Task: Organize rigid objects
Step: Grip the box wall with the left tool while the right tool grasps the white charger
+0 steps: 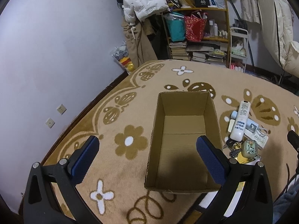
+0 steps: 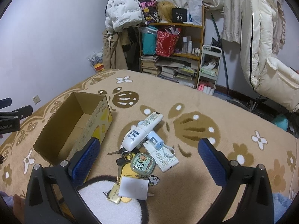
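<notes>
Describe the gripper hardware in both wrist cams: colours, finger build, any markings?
Both match: black plastic linkage frames with silver pivot bolts, each fork ending in two flat fingers faced with blue dimpled rubber pads. Left gripper, right gripper. The right wrist view also catches the left unit from the side: black body with white lettering, partly cut off, reading roughly "Robot AI". No cables or sleeves show.

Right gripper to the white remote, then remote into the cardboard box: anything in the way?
Nothing visible blocks either leg. The right gripper hangs open above the pile, and the white remote lies on top, resting across a small blue device. The cardboard box beside it is open-topped and looks empty.
</notes>
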